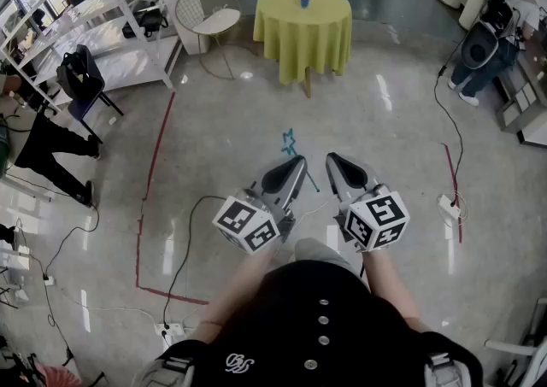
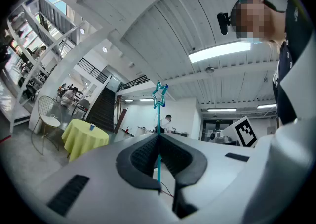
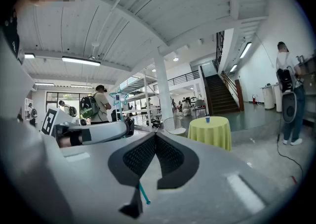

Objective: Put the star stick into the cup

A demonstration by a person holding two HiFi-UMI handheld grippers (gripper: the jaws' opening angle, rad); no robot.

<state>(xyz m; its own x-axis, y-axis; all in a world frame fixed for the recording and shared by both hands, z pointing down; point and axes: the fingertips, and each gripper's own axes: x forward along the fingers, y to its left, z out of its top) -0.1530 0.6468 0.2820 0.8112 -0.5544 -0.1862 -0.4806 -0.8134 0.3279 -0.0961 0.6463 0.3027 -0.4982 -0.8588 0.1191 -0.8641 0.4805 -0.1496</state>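
Observation:
The teal star stick [image 1: 290, 143] stands upright between the jaws of my left gripper [image 1: 298, 161], which is shut on its thin shaft; its star [image 2: 159, 94] rises above the closed pads in the left gripper view. My right gripper [image 1: 332, 158] is beside it, shut with nothing between the pads. In the right gripper view the star [image 3: 118, 98] shows to the left, and the stick's lower end [image 3: 143, 196] pokes out below the jaws. The small blue cup [image 1: 305, 0] sits on a round table with a yellow cloth [image 1: 303, 35], far ahead across the floor.
A white wire chair [image 1: 208, 14] stands left of the table and white shelving [image 1: 94, 9] lines the far left. A person [image 1: 51, 150] is at the left, another [image 1: 496, 35] at the right. Red tape [image 1: 149, 180] and cables [image 1: 184, 249] run over the floor.

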